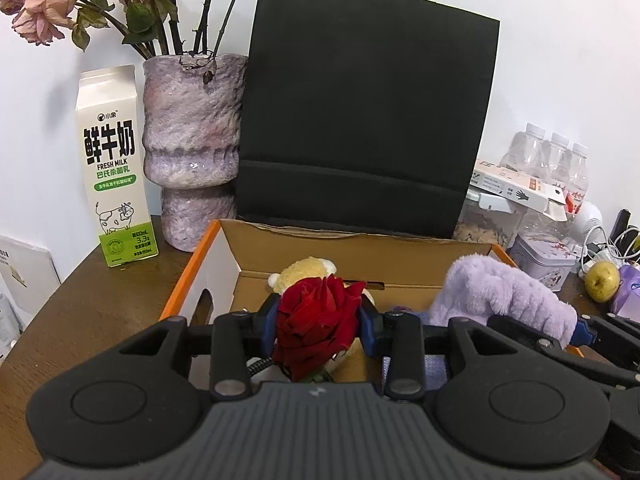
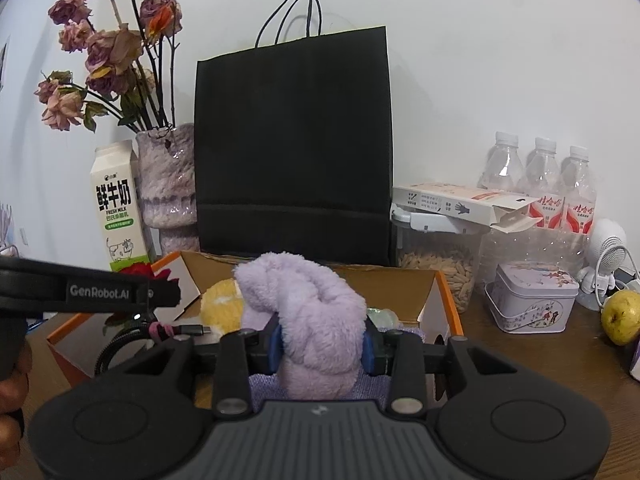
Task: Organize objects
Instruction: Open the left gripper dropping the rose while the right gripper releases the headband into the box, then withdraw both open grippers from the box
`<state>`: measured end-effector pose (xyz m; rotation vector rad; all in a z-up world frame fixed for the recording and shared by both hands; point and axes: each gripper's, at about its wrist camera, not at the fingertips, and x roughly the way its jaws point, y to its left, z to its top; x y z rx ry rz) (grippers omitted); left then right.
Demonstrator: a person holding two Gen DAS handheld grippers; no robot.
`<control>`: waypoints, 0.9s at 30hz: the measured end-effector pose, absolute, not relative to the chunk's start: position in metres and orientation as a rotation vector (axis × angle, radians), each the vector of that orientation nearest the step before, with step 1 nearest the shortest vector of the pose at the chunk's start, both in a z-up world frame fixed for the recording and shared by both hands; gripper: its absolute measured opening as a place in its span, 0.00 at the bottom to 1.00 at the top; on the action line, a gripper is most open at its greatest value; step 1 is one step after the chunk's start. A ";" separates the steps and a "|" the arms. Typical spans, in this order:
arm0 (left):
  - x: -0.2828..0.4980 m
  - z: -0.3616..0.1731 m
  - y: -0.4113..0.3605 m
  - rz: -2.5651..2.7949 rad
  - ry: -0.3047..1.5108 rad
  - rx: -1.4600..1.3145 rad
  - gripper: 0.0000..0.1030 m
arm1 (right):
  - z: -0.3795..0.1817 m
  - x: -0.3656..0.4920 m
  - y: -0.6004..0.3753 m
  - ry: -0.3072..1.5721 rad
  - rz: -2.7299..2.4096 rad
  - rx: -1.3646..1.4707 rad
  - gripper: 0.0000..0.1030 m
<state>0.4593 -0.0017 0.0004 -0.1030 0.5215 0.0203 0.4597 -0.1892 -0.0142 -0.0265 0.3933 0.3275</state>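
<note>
My left gripper [image 1: 319, 326] is shut on a red rose [image 1: 316, 320] and holds it over an open cardboard box [image 1: 360, 252] with orange edges. My right gripper [image 2: 322, 346] is shut on a fluffy lilac cloth [image 2: 316, 320] and holds it over the same box [image 2: 408, 288]. The cloth [image 1: 504, 300] shows at the right of the left wrist view. A yellow plush toy [image 1: 306, 270] lies in the box behind the rose and also shows in the right wrist view [image 2: 222, 308]. A black cable [image 2: 120, 344] lies in the box's left part.
A black paper bag [image 1: 364, 128] stands behind the box. A milk carton [image 1: 114, 168] and a vase [image 1: 192, 144] of dried roses stand left. Water bottles [image 2: 540, 184], a grain jar [image 2: 440, 272], a tin [image 2: 532, 300] and a yellow pear [image 2: 622, 316] sit right.
</note>
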 end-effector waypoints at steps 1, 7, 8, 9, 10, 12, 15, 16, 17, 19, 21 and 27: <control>0.459 0.000 -0.002 0.021 0.520 -0.103 0.40 | -0.014 0.460 -0.189 0.395 0.327 -0.026 0.40; 0.459 0.000 -0.001 0.025 0.507 -0.100 0.71 | -0.013 0.458 -0.189 0.391 0.320 -0.025 0.73; 0.459 0.000 -0.001 0.028 0.503 -0.104 0.81 | -0.013 0.458 -0.189 0.387 0.316 -0.026 0.80; 0.457 0.001 -0.001 0.033 0.491 -0.106 0.94 | -0.013 0.457 -0.189 0.383 0.312 -0.028 0.91; 0.456 0.002 0.000 0.039 0.477 -0.105 1.00 | -0.012 0.457 -0.189 0.382 0.306 -0.029 0.96; 0.455 0.004 0.000 0.050 0.464 -0.101 1.00 | -0.011 0.457 -0.189 0.383 0.300 -0.031 0.99; 0.457 0.004 0.002 0.049 0.482 -0.115 1.00 | -0.009 0.455 -0.188 0.383 0.298 -0.035 1.00; 0.457 0.004 0.003 0.051 0.486 -0.119 1.00 | -0.008 0.454 -0.188 0.384 0.299 -0.036 1.00; 0.457 0.004 0.004 0.054 0.489 -0.121 1.00 | -0.007 0.453 -0.188 0.384 0.300 -0.038 1.00; 0.456 0.004 0.004 0.058 0.488 -0.125 1.00 | -0.006 0.452 -0.187 0.384 0.301 -0.041 1.00; 0.456 0.005 0.005 0.058 0.488 -0.131 1.00 | -0.005 0.451 -0.186 0.387 0.304 -0.043 1.00; 0.453 0.007 0.005 0.051 0.491 -0.135 1.00 | -0.003 0.446 -0.184 0.385 0.306 -0.056 1.00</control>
